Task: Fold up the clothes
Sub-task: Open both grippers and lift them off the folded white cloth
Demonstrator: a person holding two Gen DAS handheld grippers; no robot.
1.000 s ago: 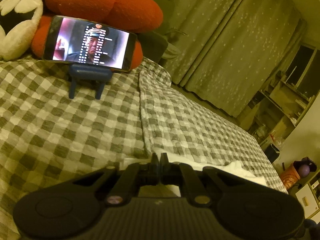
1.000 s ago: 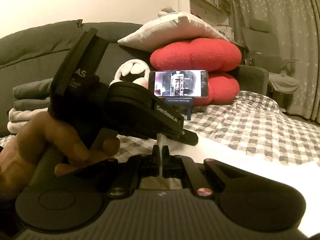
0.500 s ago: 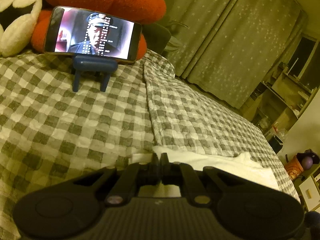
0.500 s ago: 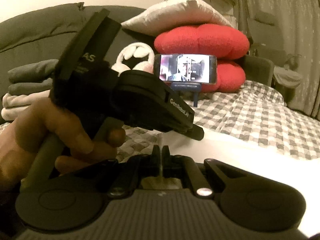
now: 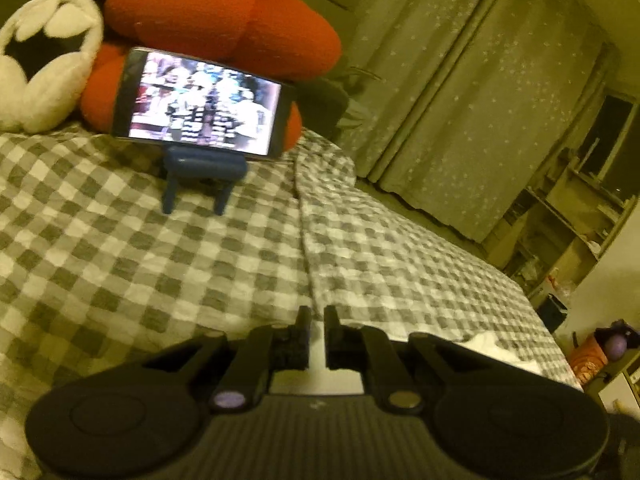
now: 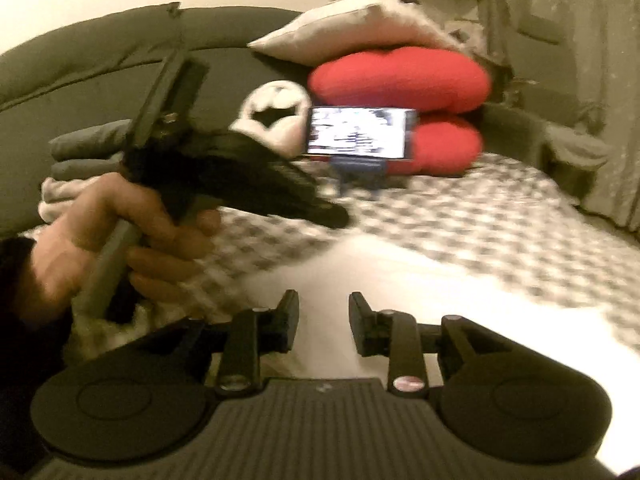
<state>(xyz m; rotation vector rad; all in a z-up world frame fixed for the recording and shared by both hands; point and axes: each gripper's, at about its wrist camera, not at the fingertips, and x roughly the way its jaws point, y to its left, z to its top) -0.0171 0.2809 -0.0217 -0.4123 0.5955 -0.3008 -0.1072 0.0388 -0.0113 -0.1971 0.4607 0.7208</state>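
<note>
A white garment (image 6: 400, 280) lies flat on the grey checked bedspread (image 5: 160, 264). My right gripper (image 6: 324, 304) hovers just above it. Its jaws are opening wide, with nothing pinched between the fingers. My left gripper (image 5: 317, 320) sits at the garment's edge (image 5: 492, 344). Its jaws are opening too, with a narrow gap and no cloth pressed between the pads. In the right wrist view a hand (image 6: 120, 232) holds the left gripper (image 6: 240, 184), which points down-right toward the cloth.
A phone (image 5: 200, 104) on a blue stand (image 5: 200, 176) plays video at the head of the bed, in front of red cushions (image 5: 224, 20) and a white plush (image 5: 44, 64). Folded clothes (image 6: 80, 160) are stacked at the left. Curtains (image 5: 460, 92) and shelves (image 5: 568, 216) stand to the right.
Both grippers were shut on the white cloth; now both have parted their jaws and let it go. The right gripper has shifted, and its view is blurred.
</note>
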